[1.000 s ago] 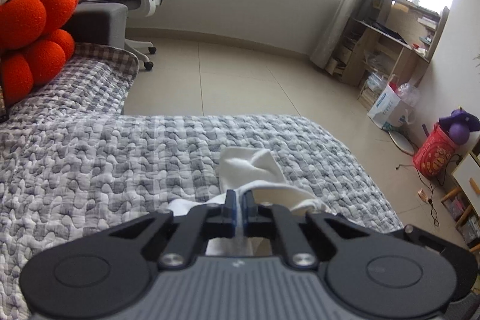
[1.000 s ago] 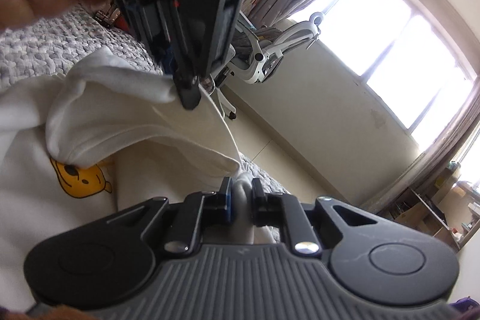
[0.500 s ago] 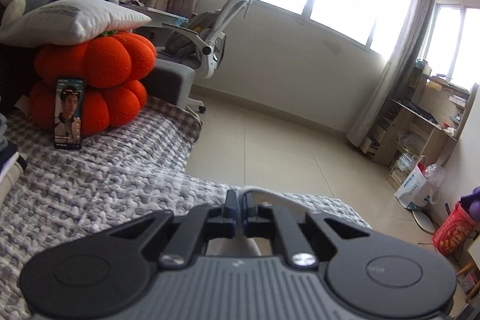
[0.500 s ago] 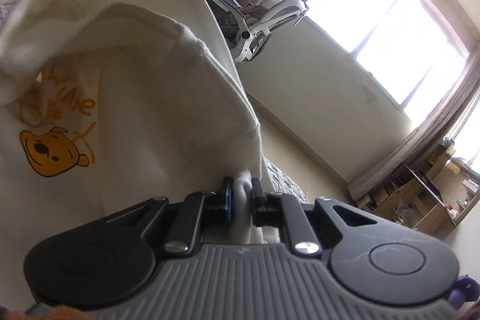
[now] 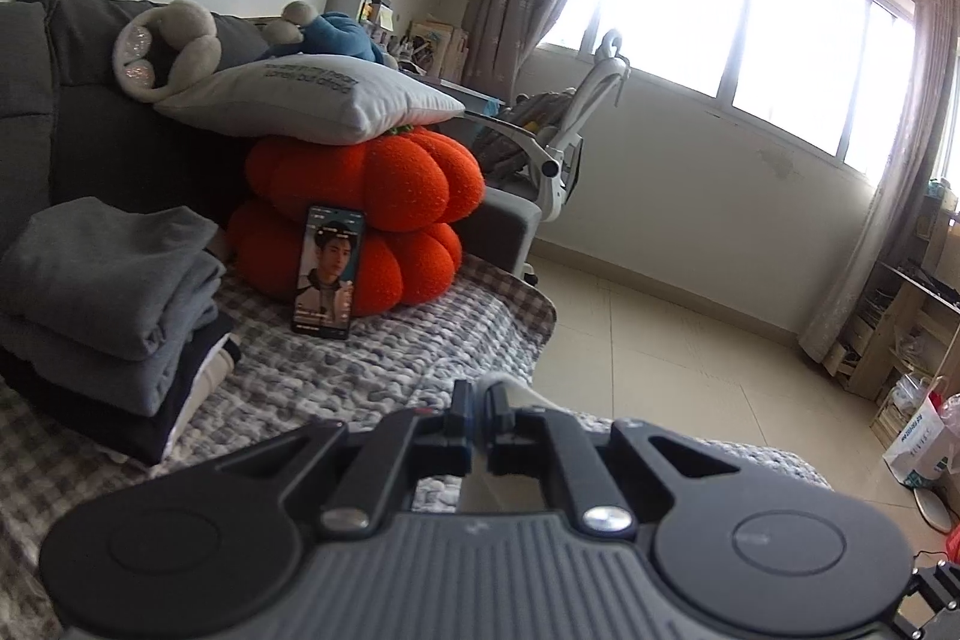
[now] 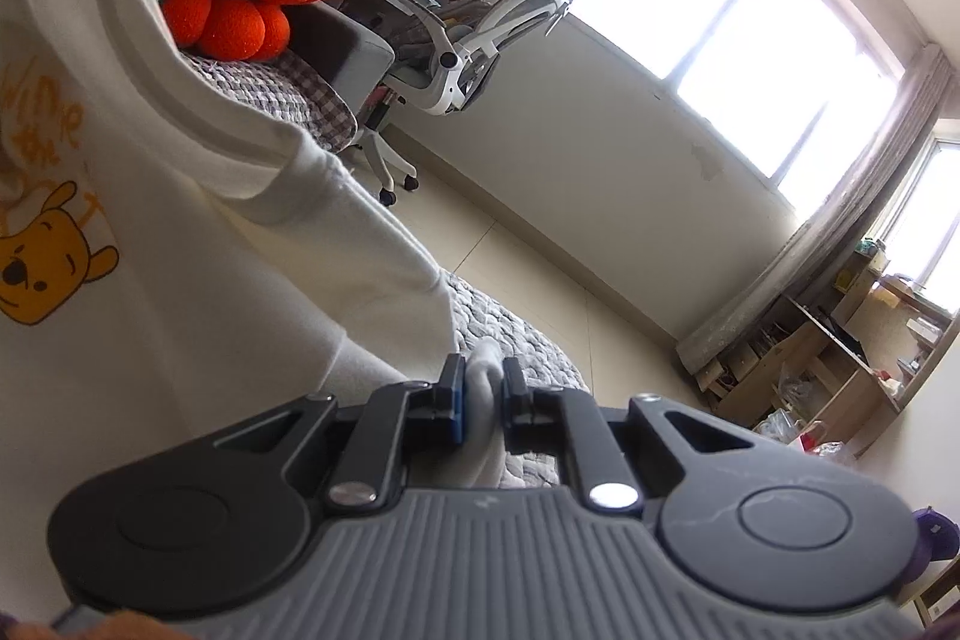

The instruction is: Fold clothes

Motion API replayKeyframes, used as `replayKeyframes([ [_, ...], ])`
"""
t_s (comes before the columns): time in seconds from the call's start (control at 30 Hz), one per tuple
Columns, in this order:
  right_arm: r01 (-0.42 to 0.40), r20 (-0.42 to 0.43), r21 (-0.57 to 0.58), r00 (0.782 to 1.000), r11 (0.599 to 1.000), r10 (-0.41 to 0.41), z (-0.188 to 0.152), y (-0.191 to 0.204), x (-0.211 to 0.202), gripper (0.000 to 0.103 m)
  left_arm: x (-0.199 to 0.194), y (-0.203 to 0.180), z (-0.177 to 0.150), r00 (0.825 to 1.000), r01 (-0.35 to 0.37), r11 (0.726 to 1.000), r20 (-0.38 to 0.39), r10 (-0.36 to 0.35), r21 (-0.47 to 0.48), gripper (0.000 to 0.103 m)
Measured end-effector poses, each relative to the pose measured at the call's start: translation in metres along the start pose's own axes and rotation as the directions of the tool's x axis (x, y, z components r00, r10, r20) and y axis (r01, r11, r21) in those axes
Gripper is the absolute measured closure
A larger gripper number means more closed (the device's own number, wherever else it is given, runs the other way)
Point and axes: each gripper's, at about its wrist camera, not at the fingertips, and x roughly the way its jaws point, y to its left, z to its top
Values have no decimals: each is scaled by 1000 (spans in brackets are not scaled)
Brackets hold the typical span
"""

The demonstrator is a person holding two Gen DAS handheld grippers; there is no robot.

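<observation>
A white sweatshirt (image 6: pixel 198 280) with a yellow bear print hangs stretched across the left of the right wrist view. My right gripper (image 6: pixel 483 391) is shut on a bunched white edge of it. In the left wrist view my left gripper (image 5: pixel 478 415) is shut on another white edge of the sweatshirt (image 5: pixel 516 394), which shows only as a small fold past the fingers. Below both lies the grey checked bed cover (image 5: pixel 384 358). The far end of the garment and the left gripper are out of the right wrist view.
A stack of folded grey and dark clothes (image 5: pixel 114 304) sits at the left on the cover. Orange pumpkin cushions (image 5: pixel 372 208) with a phone (image 5: pixel 327 271) leaning on them and a pillow (image 5: pixel 312 100) stand behind. An office chair (image 5: pixel 564 142) and tiled floor (image 5: pixel 690 358) lie beyond.
My left gripper has swung left and upward with the sweatshirt's edge, so its view turned from the floor to the cushions and folded stack. The garment now hangs stretched beside the nearly still right gripper.
</observation>
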Motion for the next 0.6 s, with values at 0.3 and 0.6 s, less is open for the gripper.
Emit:
replayKeyframes([
  [0.3, -23, 33, -27, 999, 999, 24, 1, 9, -15, 91, -40, 39, -18, 997, -31, 999, -74, 33, 38, 99],
  [0.6, -83, -23, -19, 996, 996, 82, -3, 13, -14, 90, -21, 59, -74, 945, -7, 992, -325, 49, 129, 99],
])
